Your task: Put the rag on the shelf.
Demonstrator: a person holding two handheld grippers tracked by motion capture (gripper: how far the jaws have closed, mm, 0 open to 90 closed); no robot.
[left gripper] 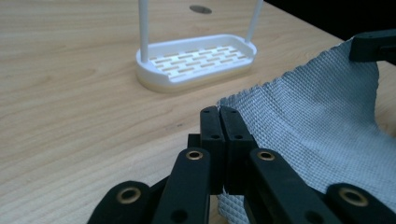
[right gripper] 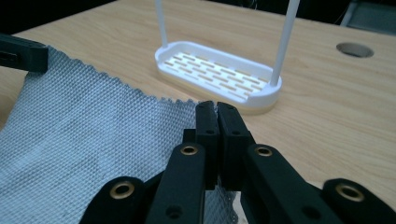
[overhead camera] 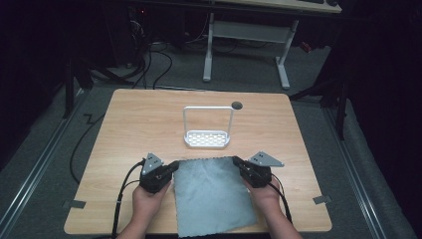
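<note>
The grey cloth (overhead camera: 213, 195) is pinched at its far corners by left tongs (overhead camera: 175, 166) and right tongs (overhead camera: 236, 162), the white rack (overhead camera: 207, 138) straight ahead on the surface (overhead camera: 129, 124), equally near both.

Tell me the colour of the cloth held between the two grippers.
The cloth is grey-blue with a fine woven texture, clearest in the right gripper view.

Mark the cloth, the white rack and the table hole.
grey cloth (overhead camera: 211, 196): high view, middle of the fabric.
white rack (overhead camera: 207, 139): high view, slotted base tray.
table hole (overhead camera: 237, 105): high view, centre of the opening.
</note>
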